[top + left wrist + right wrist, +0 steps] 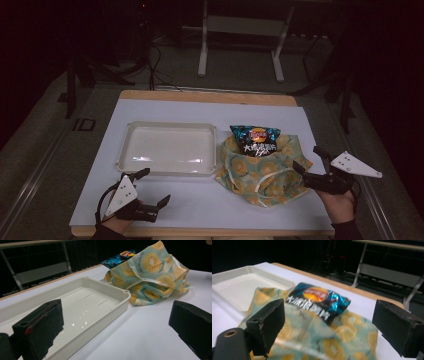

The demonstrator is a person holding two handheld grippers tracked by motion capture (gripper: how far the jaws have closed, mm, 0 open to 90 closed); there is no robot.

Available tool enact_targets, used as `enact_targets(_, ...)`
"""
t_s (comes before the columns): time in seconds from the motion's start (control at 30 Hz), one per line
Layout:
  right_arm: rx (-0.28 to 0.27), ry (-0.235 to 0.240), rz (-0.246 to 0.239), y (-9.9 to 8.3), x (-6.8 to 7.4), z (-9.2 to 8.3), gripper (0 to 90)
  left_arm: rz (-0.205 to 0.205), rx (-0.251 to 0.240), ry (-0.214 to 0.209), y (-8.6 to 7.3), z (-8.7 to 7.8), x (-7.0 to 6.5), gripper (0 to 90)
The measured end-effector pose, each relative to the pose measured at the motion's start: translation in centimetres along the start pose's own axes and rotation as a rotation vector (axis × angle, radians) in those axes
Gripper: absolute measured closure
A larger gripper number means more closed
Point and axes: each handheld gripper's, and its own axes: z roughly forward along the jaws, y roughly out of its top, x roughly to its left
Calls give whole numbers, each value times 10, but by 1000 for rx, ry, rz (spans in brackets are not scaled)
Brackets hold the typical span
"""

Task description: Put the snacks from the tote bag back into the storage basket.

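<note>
Chip bag (255, 140), light, crinkly and slippery, pokes from the far end of a soft cloth pouch (262, 172) right of the tray (170, 148); best pinched at its exposed top edge. Both tongs, left (153, 187) and right (308, 159), gape wide, empty.

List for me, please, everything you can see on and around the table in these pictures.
Tray: one, cream white, nothing in it, left-centre of the table.
Cloth bag: one, pale green with yellow fruit-slice print, right of the tray, touching its corner.
Chip packet: one, black and blue with a red-yellow logo, sticking out of the bag's far opening.
Table: one, white sheet over a wooden top.
Metal frame: one, white, on the floor behind the table.
Left gripper: one, black, open, at the near left edge, held in a hand.
Right gripper: one, black, open, beside the bag's right side, held in a hand.
</note>
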Motion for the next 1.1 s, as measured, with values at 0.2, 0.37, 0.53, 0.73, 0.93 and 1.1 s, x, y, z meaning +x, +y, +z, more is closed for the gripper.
enact_targets(0.2, 8, 13, -24, 15, -7, 16, 109, 9, 7, -4, 0, 1, 0, 2)
enact_targets(0.37, 15, 38, -32, 24, -12, 29, 113, 9, 7, -1, 0, 1, 0, 2)
enact_targets(0.53, 35, 65, -26, 26, -16, 44, 130, 9, 8, -3, 0, 1, 0, 2)
enact_targets(0.73, 60, 104, -11, 27, -23, 59, 134, 5, 14, -6, -1, 2, 1, 2)
enact_targets(0.93, 65, 122, -6, 29, -30, 73, 141, 8, 23, -10, -1, 3, 1, 2)
enact_targets(1.1, 79, 149, 4, 33, -39, 91, 155, 13, 30, -13, -1, 4, 1, 2)
